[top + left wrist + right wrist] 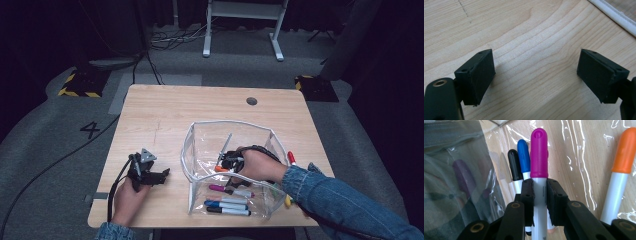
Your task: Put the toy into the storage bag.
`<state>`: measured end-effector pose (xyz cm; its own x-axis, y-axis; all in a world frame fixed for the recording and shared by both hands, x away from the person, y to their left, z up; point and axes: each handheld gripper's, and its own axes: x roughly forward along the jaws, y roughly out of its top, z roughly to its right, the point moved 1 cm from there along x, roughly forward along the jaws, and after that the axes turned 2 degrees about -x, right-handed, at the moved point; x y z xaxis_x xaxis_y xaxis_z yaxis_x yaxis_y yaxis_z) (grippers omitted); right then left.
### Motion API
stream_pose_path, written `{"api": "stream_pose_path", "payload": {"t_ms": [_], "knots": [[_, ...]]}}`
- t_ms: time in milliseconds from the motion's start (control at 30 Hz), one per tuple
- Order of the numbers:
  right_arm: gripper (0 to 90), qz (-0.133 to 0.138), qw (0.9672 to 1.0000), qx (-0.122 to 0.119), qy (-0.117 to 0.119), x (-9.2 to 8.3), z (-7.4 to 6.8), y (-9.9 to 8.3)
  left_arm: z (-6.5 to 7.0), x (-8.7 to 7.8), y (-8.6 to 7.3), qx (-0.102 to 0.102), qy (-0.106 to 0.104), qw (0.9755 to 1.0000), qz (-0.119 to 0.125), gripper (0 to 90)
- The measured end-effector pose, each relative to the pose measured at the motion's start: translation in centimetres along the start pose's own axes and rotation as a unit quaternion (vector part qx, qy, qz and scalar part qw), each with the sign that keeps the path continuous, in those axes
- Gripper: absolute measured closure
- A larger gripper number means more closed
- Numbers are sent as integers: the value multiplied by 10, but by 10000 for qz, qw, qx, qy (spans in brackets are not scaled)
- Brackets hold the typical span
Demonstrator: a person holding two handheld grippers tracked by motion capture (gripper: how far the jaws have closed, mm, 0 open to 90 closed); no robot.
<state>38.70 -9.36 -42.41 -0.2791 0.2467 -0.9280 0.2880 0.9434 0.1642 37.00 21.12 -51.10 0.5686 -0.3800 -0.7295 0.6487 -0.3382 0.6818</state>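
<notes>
A clear plastic pouch [196,131] with a white rim stands open on the wooden table [160,115]. My right gripper [540,195] reaches inside it, shut on the white barrel of a magenta-capped marker [539,152]. In the high view the hand covers most of the right gripper [238,186], and the magenta marker [220,188] lies under it. Blue [523,157] and black [514,165] markers lie to one side of it and an orange one [624,150] to the other. My left gripper [161,175] rests low over bare wood left of the pouch. The left gripper [535,75] is open and holds nothing.
A red marker [291,157] and a yellow one [288,201] lie outside the pouch's right wall. A grey pen [225,145] leans inside the pouch. The pouch's white rim [614,15] runs past the left gripper. Cables cross the floor behind the table.
</notes>
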Motion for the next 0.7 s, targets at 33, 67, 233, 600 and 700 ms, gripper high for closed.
{"api": "stream_pose_path", "payload": {"t_ms": [33,67,233,600,700], "knots": [[768,2,10000,-31,-16,1,0,0,0,0,0,1,0,10000,-1,149],[754,38,10000,-55,19,2,0,0,0,0,0,2,1,10000,-1,149],[540,307,9989,-331,-106,6,3,-1,0,0,0,19,-4,10000,0,149],[468,1462,9852,-147,-880,-44,3,2,0,0,1,23,-20,10000,-13,148],[468,1749,9788,-59,-1067,-67,-1,-2,0,0,1,24,-20,10000,-12,149]]}}
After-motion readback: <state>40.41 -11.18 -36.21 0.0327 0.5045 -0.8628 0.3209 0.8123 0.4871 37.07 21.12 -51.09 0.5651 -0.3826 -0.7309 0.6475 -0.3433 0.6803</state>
